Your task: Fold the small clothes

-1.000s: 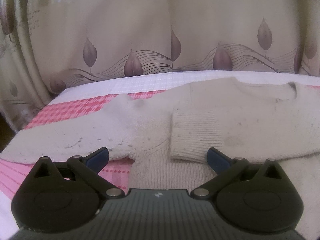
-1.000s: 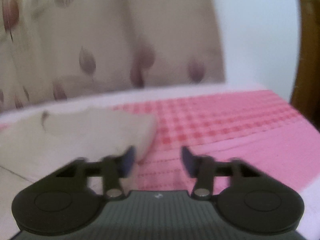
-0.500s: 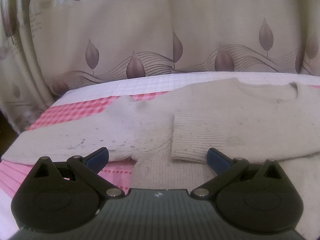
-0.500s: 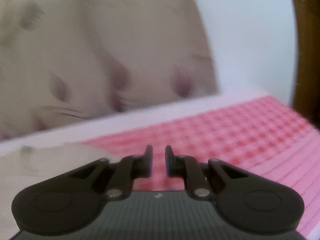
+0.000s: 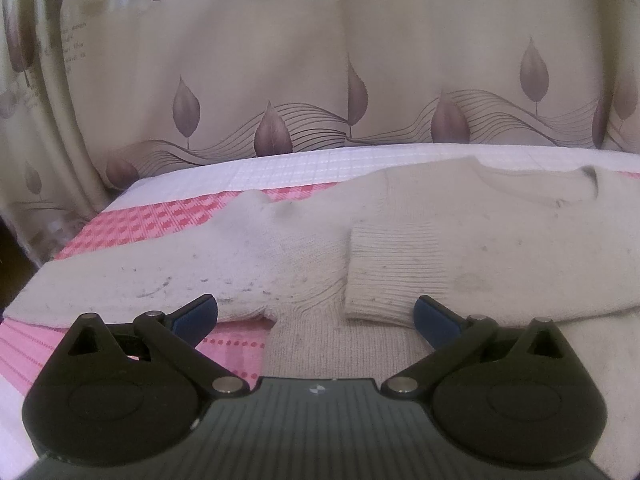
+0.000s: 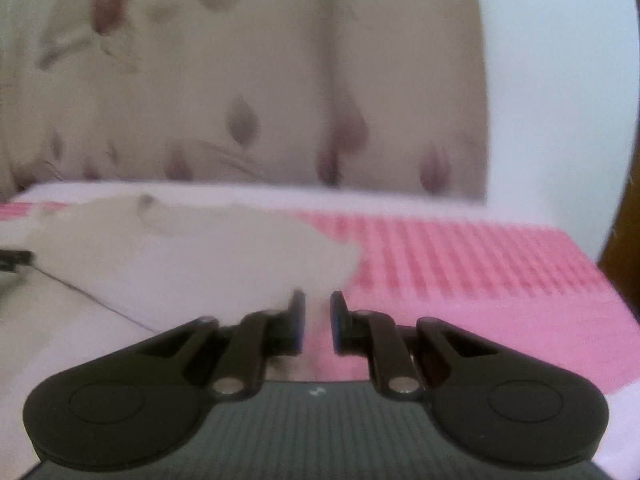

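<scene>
A cream knit sweater (image 5: 500,240) lies flat on the pink checked bed cover (image 5: 160,220). One sleeve is folded across its body, with the ribbed cuff (image 5: 392,280) near my left gripper. The other sleeve (image 5: 140,280) stretches out to the left. My left gripper (image 5: 316,314) is wide open and empty, just in front of the cuff and the sweater's armpit. In the blurred right wrist view, the sweater's folded right side (image 6: 200,252) lies left of centre. My right gripper (image 6: 318,314) is almost shut, with a narrow gap and nothing between the pads, at the sweater's right edge.
A beige curtain with leaf print (image 5: 320,80) hangs behind the bed. A white strip of the cover (image 5: 280,168) runs along the far edge. Pink cover (image 6: 480,272) spreads right of the sweater. A white wall (image 6: 560,80) and a dark wooden edge (image 6: 620,248) are at the far right.
My right gripper narrowed from open to nearly shut, swung right, then came back toward the sweater's right edge. My left gripper stayed open and almost still.
</scene>
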Tool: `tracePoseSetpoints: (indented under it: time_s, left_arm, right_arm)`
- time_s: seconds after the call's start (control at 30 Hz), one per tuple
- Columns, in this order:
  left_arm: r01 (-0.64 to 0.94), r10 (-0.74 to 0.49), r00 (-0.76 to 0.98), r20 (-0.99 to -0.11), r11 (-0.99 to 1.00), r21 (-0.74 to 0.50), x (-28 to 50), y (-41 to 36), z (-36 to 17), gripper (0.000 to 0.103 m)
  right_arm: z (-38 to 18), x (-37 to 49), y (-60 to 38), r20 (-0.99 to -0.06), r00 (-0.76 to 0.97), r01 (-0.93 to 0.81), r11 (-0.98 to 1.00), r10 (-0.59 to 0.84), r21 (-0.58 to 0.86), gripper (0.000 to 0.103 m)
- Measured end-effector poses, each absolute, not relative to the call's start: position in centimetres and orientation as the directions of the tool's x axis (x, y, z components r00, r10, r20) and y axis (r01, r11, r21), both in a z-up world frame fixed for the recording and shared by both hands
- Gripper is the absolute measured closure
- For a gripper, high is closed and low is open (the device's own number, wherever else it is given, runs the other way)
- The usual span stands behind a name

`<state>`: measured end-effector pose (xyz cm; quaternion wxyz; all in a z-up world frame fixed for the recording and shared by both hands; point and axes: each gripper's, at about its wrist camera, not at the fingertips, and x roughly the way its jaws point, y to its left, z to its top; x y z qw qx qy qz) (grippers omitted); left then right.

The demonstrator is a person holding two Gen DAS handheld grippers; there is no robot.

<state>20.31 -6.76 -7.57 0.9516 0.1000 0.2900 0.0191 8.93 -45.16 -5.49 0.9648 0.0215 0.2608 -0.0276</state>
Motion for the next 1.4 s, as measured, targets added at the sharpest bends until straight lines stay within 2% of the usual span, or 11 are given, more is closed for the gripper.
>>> tracePoseSetpoints:
  time_s: [0.07, 0.23, 0.33, 0.43, 0.57, 0.73, 1.1, 1.17, 1.27, 1.3, 1.4]
  left_arm:
    - [0.027, 0.083, 0.837, -0.541, 0.981, 0.193, 20.1, -6.7, -7.5, 0.0]
    - [0.112, -0.071, 0.891, -0.448, 0.992, 0.065, 16.5, -3.6, -5.3, 0.005]
    - [0.088, -0.083, 0.917, -0.39, 0.996, -0.005, 13.6, 0.5, -3.6, 0.001]
    - [0.029, -0.064, 0.909, -0.412, 0.995, -0.092, 12.5, 6.7, -2.1, 0.002]
    - [-0.124, -0.063, 0.869, -0.49, 0.932, -0.341, 13.4, 18.8, -1.2, 0.005]
    - [-0.369, -0.128, 0.788, -0.602, 0.685, -0.628, 16.2, 33.5, -3.0, 0.012]
    - [-0.467, -0.375, 0.71, -0.596, 0.382, -0.797, 22.7, 43.6, -9.6, 0.021]
    - [-0.462, -0.399, 0.728, -0.557, 0.315, -0.829, 22.8, 43.9, -10.9, 0.023]
    - [-0.443, -0.361, 0.778, -0.515, 0.266, -0.856, 23.0, 44.1, -11.7, 0.054]
    - [-0.442, -0.332, 0.784, -0.525, 0.295, -0.847, 23.2, 43.9, -11.5, 0.086]
    - [-0.39, -0.234, 0.837, -0.495, 0.381, -0.838, 23.2, 42.9, -9.1, 0.099]
  right_arm:
    - [-5.2, 9.0, -43.3, -0.471, 0.881, 0.029, 0.999, -0.034, -0.019, 0.09]
    - [-8.8, 12.6, -40.1, -0.636, 0.77, 0.021, 0.998, -0.057, -0.063, 0.09]
    - [-9.2, 11.8, -38.5, -0.594, 0.797, 0.029, 0.99, -0.106, -0.139, 0.089]
    - [-9.3, 11.5, -38.6, -0.587, 0.801, 0.039, 0.989, -0.116, -0.143, 0.086]
    - [-9.2, 11.3, -39.2, -0.589, 0.801, 0.057, 0.993, -0.106, -0.102, 0.081]
    - [-9.3, 11.4, -39.2, -0.585, 0.802, 0.064, 0.991, -0.122, -0.119, 0.079]
    - [-9.5, 11.6, -38.1, -0.571, 0.798, 0.087, 0.974, -0.193, -0.209, 0.071]
    - [-9.6, 11.6, -37.8, -0.564, 0.796, 0.104, 0.967, -0.222, -0.234, 0.058]
    - [-9.5, 11.7, -38.0, -0.553, 0.783, 0.169, 0.953, -0.286, -0.253, 0.036]
    - [-9.5, 11.7, -38.3, -0.557, 0.781, 0.177, 0.955, -0.283, -0.238, 0.036]
    - [-9.4, 11.7, -39.0, -0.569, 0.78, 0.181, 0.965, -0.26, -0.192, 0.035]
